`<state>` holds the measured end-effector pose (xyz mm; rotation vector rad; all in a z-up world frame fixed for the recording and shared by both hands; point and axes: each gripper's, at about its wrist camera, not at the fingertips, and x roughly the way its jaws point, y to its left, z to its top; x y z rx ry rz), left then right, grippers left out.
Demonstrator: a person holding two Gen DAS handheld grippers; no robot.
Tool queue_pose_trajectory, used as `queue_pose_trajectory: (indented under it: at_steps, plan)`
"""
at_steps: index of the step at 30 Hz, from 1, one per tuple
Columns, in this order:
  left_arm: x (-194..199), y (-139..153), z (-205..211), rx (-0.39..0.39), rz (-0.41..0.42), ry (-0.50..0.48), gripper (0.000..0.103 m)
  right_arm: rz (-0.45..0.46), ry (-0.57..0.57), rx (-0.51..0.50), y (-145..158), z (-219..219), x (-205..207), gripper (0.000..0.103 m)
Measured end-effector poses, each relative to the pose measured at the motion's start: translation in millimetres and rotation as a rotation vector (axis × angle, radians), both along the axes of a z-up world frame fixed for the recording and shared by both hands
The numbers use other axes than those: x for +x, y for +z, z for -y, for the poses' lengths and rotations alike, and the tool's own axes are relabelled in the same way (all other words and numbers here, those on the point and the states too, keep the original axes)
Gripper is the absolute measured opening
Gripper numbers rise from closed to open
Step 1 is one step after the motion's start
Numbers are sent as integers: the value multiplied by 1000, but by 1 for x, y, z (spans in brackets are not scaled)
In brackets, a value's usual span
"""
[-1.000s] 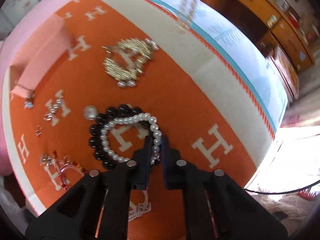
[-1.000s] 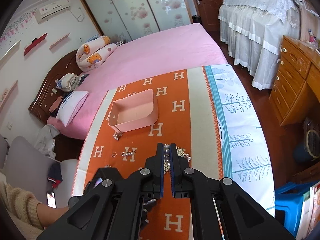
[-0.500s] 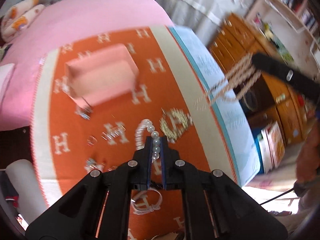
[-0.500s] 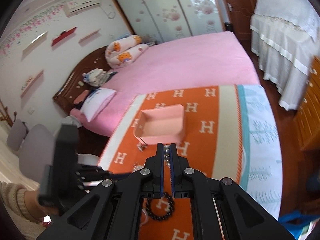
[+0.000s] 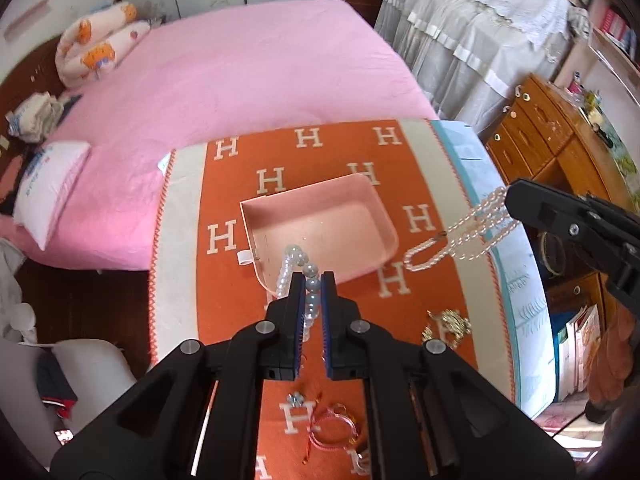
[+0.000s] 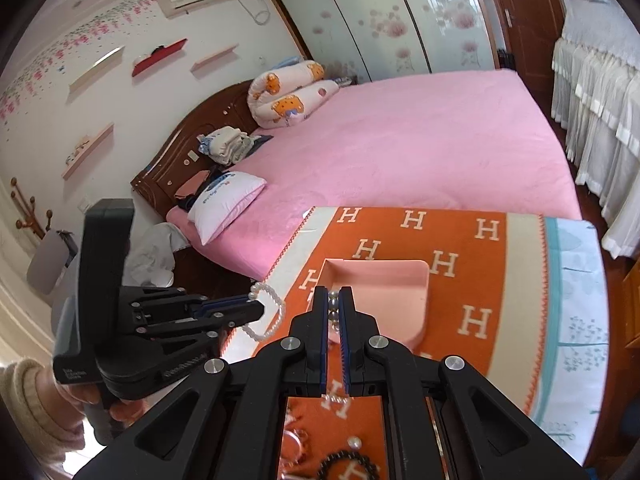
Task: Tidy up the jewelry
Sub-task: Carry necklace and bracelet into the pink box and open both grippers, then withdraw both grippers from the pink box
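Pink plastic tray [image 5: 384,216] stands empty at the far middle of the orange H-patterned cloth [image 5: 224,280] covering the surface; nothing has been placed in it yet, so the sorting is judged to be at an early stage

Two pieces are lifted clear of the surface. A pearl bracelet [image 5: 310,280], round glossy white-grey beads on a loop, is clamped in the left hand-held gripper [image 5: 311,284], jaws closed on the strand, and is held above the near edge of the tray. In the right wrist view the same loop hangs from that gripper's tip, left of the tray. A multi-strand pearl necklace [image 5: 460,240], small pale pinkish beads in several parallel rows, is gripped by the right hand-held gripper [image 6: 333,300], jaws closed on it, and dangles in the air to the right of the tray in the left wrist view. Only a few of its beads are seen between the jaws in the right wrist view

Left on the cloth, near side: a gold brooch-like cluster [image 5: 448,322] at right, a thin red cord bracelet [image 5: 334,434], a small silver piece [image 5: 296,400], a black bead bracelet [image 6: 348,468] and a single large pearl [image 6: 354,443]. All are judged still to need moving

Estimate: both held pieces close to drop-off; most of the task remains
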<state>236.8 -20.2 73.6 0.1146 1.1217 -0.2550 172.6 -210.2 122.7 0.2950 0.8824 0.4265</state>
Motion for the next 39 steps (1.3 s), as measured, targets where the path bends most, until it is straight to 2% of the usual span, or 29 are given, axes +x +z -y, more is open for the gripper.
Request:
queue_pose_trajectory:
  at_steps: [4, 8, 14, 16, 17, 19, 20, 22, 27, 33, 37, 39]
  plan:
    - [37, -36, -10, -45, -70, 19, 5, -78, -38, 11, -28, -17, 41, 4]
    - [59, -74, -6, -49, -107, 8, 5, -167, -69, -8, -70, -30, 76, 4]
    - [81, -117, 6, -69, -169, -41, 7, -302, -138, -72, -133, -38, 105, 6]
    - [84, -126, 13, -49, -201, -52, 11, -321, -158, -83, -146, -36, 105, 11]
    - [84, -130, 15, -36, -214, -60, 17, -321, -162, -89, -148, -35, 104, 14]
    - [83, -134, 17, -48, -235, -85, 31, -305, -169, -112, -150, -36, 101, 32]
    - [81, -135, 18, -68, -240, -95, 39, -295, -176, -122, -149, -36, 99, 35]
    - [78, -132, 17, -80, -234, -97, 46, -281, -181, -129, -148, -34, 95, 36]
    - [65, -122, 13, -105, -232, -75, 47, -272, -197, -127, -136, -26, 74, 36]
    - [37, -100, 7, -52, -158, -35, 47, -250, -204, -115, -122, -16, 44, 36]
    - [17, -88, -1, -94, -160, 2, 47, -239, -226, -97, -113, -6, 21, 36]
    - [6, -82, -4, -90, -153, 13, 47, -235, -234, -91, -109, 0, 10, 36]
